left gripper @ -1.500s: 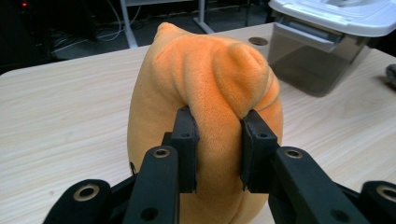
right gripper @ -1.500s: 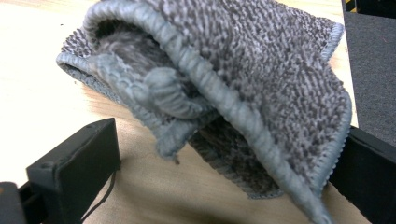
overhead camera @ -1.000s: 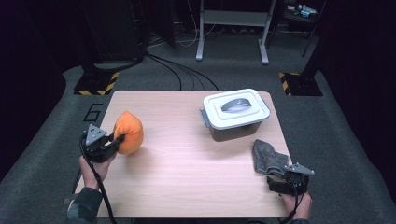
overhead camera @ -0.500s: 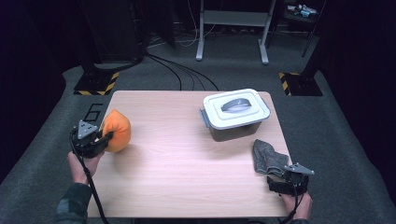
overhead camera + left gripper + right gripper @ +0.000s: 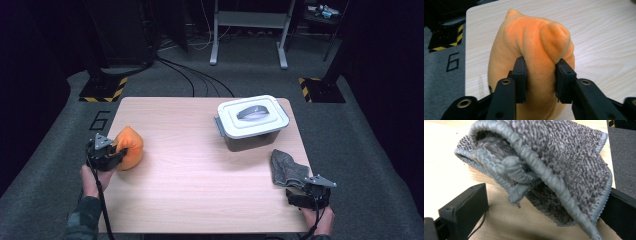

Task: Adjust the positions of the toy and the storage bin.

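Note:
An orange plush toy point(image 5: 129, 145) rests near the table's left edge. My left gripper point(image 5: 120, 152) comes at it from the left. In the left gripper view the two black pads point(image 5: 520, 75) pinch a fold of the plush point(image 5: 534, 40), which bulges above them. These jaws have just been opening, and the plush is still pressed between them. At the near right corner lies a folded grey cloth point(image 5: 286, 167). My right gripper point(image 5: 300, 192) stands open at its near end. In the right gripper view the cloth point(image 5: 564, 152) lies between the wide-apart jaws of that gripper point(image 5: 541, 202).
A grey lidded box point(image 5: 252, 117) with a handle on its white lid stands at the back right of the wooden table point(image 5: 190, 175). A "6" is marked on the floor by the table's left side. Black cables run across the floor behind.
The left gripper and the orange plush have moved a little and sunk toward the table by its left edge. The right gripper and the cloth have not moved.

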`<state>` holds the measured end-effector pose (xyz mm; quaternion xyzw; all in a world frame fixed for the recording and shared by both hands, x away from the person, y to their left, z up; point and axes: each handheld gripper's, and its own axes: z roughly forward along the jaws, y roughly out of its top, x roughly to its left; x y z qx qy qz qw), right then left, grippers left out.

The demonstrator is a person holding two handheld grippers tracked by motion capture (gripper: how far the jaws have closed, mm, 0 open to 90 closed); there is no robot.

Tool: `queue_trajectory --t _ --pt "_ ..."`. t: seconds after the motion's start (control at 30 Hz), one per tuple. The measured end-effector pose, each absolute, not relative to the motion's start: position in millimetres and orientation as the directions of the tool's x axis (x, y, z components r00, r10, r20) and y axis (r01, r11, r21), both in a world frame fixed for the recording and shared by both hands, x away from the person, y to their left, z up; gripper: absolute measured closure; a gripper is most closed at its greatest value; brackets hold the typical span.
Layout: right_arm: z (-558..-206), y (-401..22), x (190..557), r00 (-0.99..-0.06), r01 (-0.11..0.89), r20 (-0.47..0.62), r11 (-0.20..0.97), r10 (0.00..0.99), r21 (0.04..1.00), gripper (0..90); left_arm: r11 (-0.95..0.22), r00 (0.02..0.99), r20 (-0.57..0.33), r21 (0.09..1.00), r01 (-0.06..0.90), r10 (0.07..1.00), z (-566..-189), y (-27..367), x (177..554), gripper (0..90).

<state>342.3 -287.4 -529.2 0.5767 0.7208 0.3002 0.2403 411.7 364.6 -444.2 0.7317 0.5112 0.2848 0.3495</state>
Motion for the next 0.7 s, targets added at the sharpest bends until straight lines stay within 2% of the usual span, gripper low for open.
queue_trajectory --t 0.2,0.7 --pt "-529 -287 342 -0.220 0.687 -0.001 0.155 0.976 0.710 0.0 -0.221 0.323 0.039 0.806 0.549 0.946 -446 355 416 50.7" --pt "-529 -287 342 -0.217 0.687 0.003 0.150 0.976 0.711 0.1 -0.212 0.329 0.028 0.815 0.539 0.944 -440 331 427 30.2"
